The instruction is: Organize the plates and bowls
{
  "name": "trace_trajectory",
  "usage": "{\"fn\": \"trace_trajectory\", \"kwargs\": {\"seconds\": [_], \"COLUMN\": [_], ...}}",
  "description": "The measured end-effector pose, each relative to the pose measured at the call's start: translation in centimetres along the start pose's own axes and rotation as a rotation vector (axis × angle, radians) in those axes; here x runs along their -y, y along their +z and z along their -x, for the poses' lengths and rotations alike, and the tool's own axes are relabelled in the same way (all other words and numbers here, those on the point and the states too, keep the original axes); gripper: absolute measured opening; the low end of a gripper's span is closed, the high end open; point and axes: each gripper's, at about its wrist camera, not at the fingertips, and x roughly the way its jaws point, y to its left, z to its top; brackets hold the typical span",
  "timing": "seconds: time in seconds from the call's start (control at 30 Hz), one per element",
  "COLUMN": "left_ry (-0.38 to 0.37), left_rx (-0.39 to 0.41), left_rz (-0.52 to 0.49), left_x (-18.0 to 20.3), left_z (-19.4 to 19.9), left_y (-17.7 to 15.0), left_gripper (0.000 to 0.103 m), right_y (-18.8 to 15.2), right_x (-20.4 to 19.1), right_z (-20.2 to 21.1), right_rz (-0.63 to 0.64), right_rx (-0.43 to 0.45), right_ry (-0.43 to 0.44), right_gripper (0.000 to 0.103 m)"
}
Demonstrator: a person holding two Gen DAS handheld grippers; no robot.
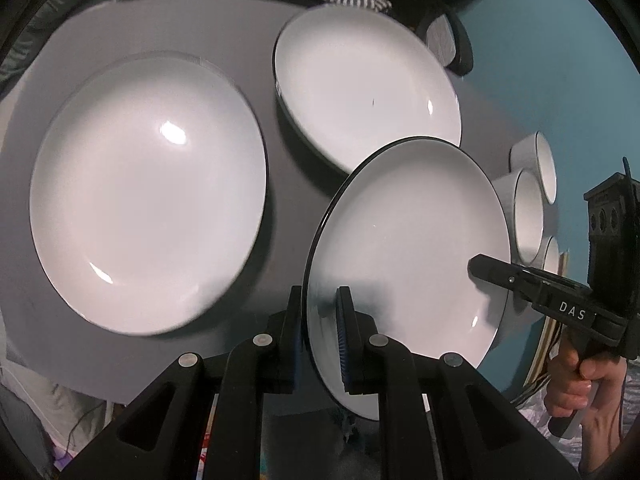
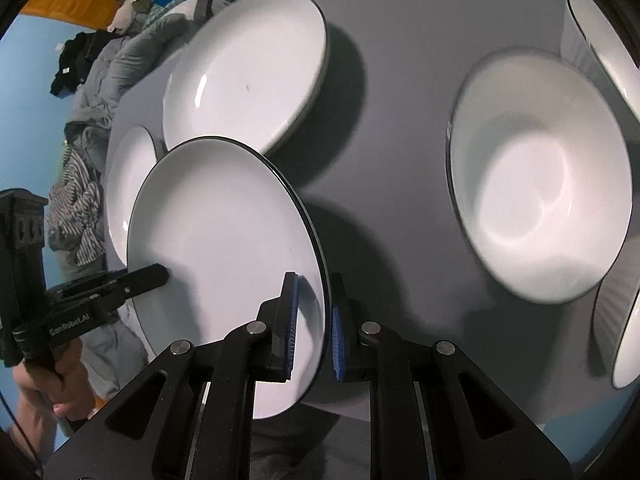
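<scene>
A white plate with a dark rim (image 1: 412, 248) is held up off the grey table (image 1: 280, 208) between both grippers. My left gripper (image 1: 320, 332) is shut on its left edge. My right gripper (image 2: 314, 328) is shut on its opposite edge, and the plate also shows in the right wrist view (image 2: 224, 248). The right gripper also shows in the left wrist view (image 1: 486, 270), and the left gripper in the right wrist view (image 2: 156, 276). A large white plate (image 1: 148, 192) lies at the left. Another white plate (image 1: 364, 84) lies behind the held one.
Several white bowls stand on the table's right side, the nearest one (image 2: 536, 184) just right of the held plate, others (image 2: 608, 52) at the frame edge. Clothes (image 2: 104, 68) are piled beyond the table's far left edge. A blue wall lies behind.
</scene>
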Motion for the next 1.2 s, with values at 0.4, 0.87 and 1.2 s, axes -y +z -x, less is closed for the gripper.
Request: {"fn": "trace_trajectory", "kwargs": {"seconds": [0.4, 0.87, 1.2], "left_ry": [0.005, 0.02, 0.058], "left_rx": [0.064, 0.059, 0.033], "left_rz": [-0.021, -0.008, 0.025], "left_x": [-1.0, -3.3, -3.7], "left_z": [2.3, 1.1, 0.2], "left_y": [5.6, 11.3, 12.9], "left_gripper": [0.014, 0.016, 0.017], "right_y": [5.7, 11.5, 14.0], "right_x": [-2.3, -3.0, -2.7], "right_z": [0.8, -0.1, -1.3], "right_rz": [0.031, 0.048, 0.039], "right_rx": [0.028, 0.013, -0.03], "right_ry": [-0.003, -0.01, 0.001], "right_gripper": [0.015, 0.015, 0.015]}}
